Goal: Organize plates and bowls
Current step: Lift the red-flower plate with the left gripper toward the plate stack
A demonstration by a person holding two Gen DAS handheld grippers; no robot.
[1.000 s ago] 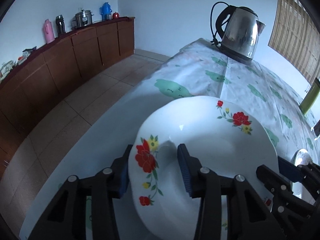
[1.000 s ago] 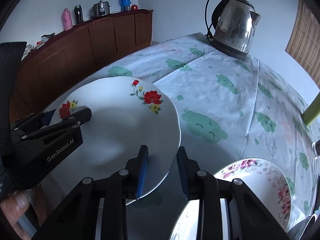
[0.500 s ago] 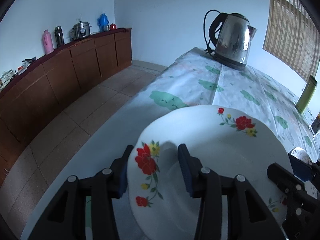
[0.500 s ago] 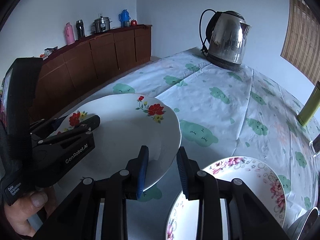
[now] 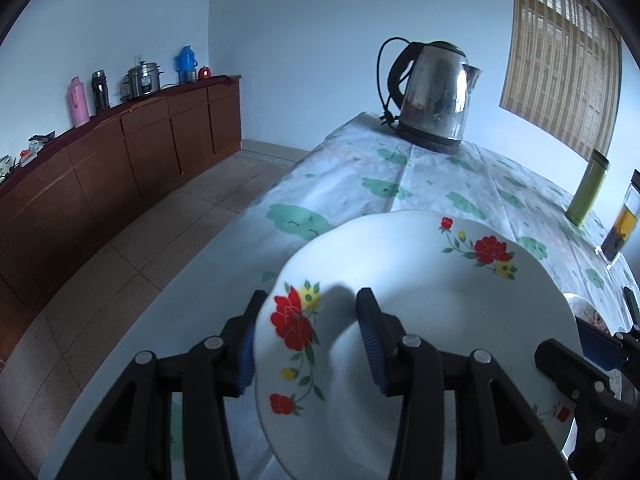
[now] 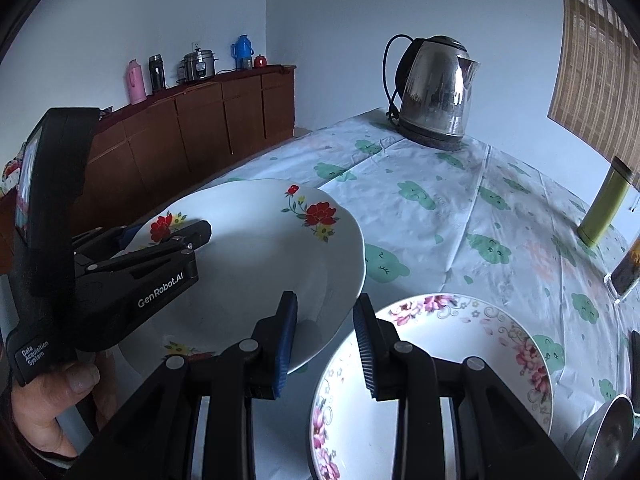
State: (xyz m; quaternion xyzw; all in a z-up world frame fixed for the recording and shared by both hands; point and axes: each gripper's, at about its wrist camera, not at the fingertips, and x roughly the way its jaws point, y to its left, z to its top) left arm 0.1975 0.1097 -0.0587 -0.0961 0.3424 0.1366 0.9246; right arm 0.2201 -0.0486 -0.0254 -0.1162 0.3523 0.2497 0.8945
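A white plate with red flowers [image 5: 420, 312] [image 6: 256, 264] hangs above the tablecloth, held at two sides. My left gripper [image 5: 308, 340] [image 6: 168, 236] is shut on its left rim, one finger on top and one beneath. On the near right rim my right gripper [image 6: 325, 336] [image 5: 580, 350] is shut too, the edge pinched between its blue pads. A second plate with pink flowers [image 6: 460, 360] lies flat on the table just right of the held one, under the right gripper's right finger. A hand [image 6: 52, 412] holds the left gripper's handle.
A steel kettle [image 6: 436, 88] stands at the table's far end. A green bottle [image 6: 608, 204] and a glass of dark liquid [image 6: 628, 268] stand along the right edge. A steel bowl [image 6: 608, 432] sits at the near right. Brown cabinets [image 5: 120, 168] line the left wall beyond tiled floor.
Both grippers have risen a little with the red-flowered plate still between them, and both views have tipped up, showing more of the far table. Neither grip has changed.
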